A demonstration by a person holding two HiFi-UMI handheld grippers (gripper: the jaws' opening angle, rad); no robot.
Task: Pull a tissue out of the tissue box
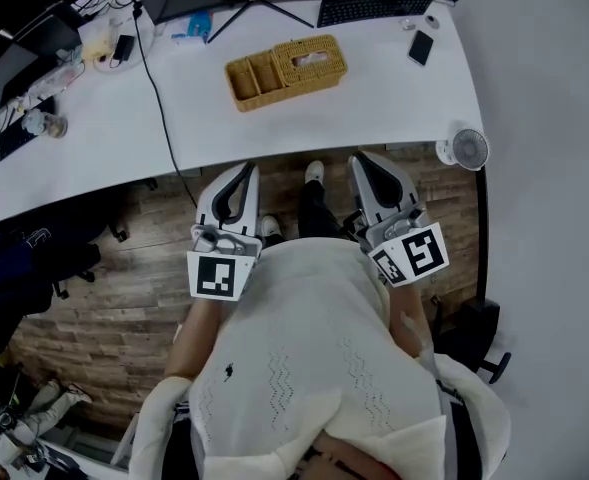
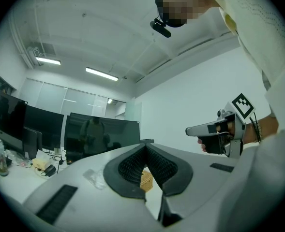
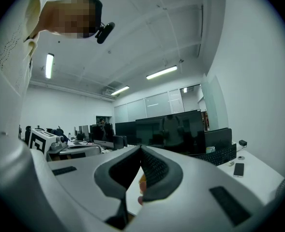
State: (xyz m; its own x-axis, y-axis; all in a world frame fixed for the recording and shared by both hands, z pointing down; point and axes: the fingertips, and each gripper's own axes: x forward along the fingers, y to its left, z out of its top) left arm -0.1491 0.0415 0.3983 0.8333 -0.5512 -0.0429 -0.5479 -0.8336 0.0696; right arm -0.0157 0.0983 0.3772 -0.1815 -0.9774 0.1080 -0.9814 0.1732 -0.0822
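The woven wicker tissue box (image 1: 310,61) sits on the white desk (image 1: 374,98), far ahead of me, with a white tissue (image 1: 310,59) showing in its top slot. An open wicker tray section (image 1: 248,79) is joined to its left side. My left gripper (image 1: 244,171) and right gripper (image 1: 363,161) hang close to my body, short of the desk's near edge and above the floor. Both are shut with the tips touching and nothing between them. A sliver of the wicker box (image 2: 146,180) shows through the left jaws. The right gripper (image 2: 189,130) also appears in the left gripper view.
A black keyboard (image 1: 374,8), a phone (image 1: 421,46) and a small white fan (image 1: 469,149) occupy the desk's right end. A black cable (image 1: 159,98) crosses the desk left of the box. Clutter and dark monitors (image 1: 34,38) fill the far left. Wooden floor (image 1: 124,278) lies below.
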